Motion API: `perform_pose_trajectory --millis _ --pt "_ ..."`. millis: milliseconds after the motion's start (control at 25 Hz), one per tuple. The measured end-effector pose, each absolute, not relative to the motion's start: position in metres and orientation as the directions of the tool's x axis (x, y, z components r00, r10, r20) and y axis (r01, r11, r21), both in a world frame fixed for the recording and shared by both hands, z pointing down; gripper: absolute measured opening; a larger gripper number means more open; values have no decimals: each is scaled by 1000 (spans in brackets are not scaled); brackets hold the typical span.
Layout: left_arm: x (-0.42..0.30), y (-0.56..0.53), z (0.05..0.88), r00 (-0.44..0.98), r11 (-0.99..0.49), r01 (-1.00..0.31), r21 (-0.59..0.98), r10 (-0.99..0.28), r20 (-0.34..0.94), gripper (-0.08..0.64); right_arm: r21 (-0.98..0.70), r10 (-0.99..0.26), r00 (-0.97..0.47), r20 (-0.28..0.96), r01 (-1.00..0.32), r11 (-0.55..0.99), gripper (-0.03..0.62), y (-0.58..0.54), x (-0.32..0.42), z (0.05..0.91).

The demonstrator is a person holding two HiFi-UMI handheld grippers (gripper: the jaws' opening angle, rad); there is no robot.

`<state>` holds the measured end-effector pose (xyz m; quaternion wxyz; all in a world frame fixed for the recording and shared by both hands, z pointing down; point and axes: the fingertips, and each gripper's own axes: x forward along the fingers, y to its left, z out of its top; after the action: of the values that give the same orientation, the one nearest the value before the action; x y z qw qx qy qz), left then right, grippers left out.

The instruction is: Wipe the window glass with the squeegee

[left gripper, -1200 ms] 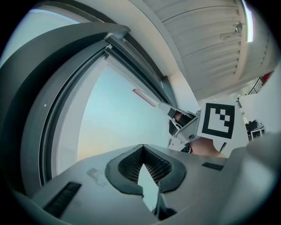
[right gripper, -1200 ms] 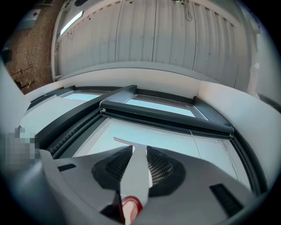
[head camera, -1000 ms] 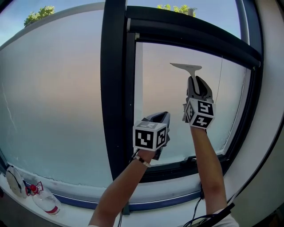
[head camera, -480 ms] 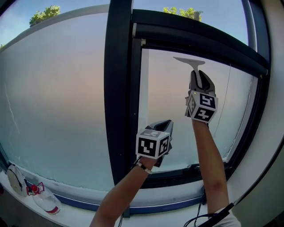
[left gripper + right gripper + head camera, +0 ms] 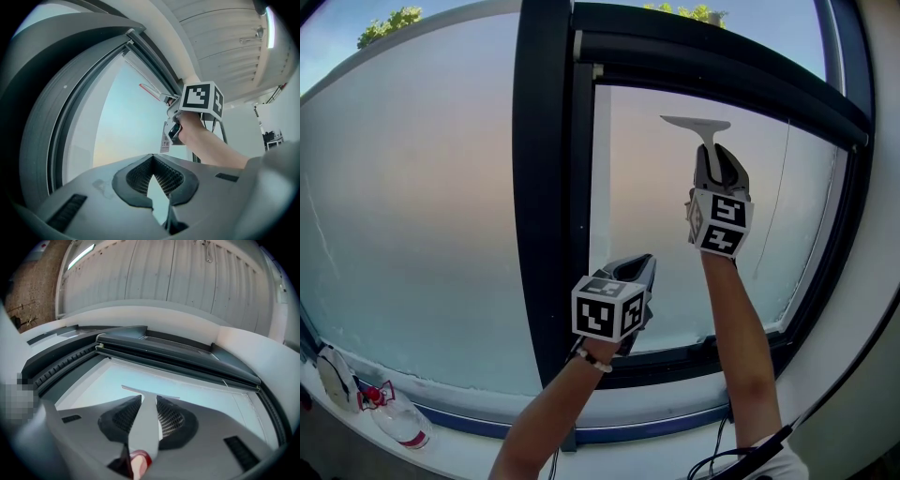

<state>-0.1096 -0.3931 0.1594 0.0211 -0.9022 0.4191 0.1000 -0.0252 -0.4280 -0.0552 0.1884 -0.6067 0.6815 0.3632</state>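
Note:
A grey squeegee [image 5: 696, 125] stands upright against the right window pane [image 5: 656, 216], its blade just under the dark top frame. My right gripper [image 5: 713, 157] is shut on its handle from below. In the right gripper view the handle [image 5: 144, 423] runs up between the jaws to the blade [image 5: 150, 393], which lies on the glass [image 5: 206, 401]. My left gripper [image 5: 636, 270] hangs lower, by the dark mullion [image 5: 546, 187], shut and holding nothing. The left gripper view shows its jaw tips [image 5: 152, 158] meeting, with the right gripper's marker cube [image 5: 201, 97] and the squeegee [image 5: 151, 89] beyond.
A plastic bottle [image 5: 398, 422] and a white object [image 5: 336, 380] lie on the sill at lower left. A thin cord [image 5: 783, 187] hangs along the right pane. A cable [image 5: 722, 445] trails at the bottom right. The large left pane [image 5: 412, 206] is frosted.
My right gripper has carried the squeegee a little higher, nearer the top frame. The left gripper has stayed low beside the mullion, drifting slightly left.

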Motion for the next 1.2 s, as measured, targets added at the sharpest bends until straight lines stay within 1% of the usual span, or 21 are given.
perform_pose_trajectory --millis 800,1200 --pt "-107 -380 218 623 -637 -763 108 -769 -142 -2 281 -751 -200 -629 -960 21 91 -425 -25 33" --pt "-105 -373 263 635 -641 -752 153 -767 -92 -1 286 -785 -180 -592 -958 3 91 -425 -18 98"
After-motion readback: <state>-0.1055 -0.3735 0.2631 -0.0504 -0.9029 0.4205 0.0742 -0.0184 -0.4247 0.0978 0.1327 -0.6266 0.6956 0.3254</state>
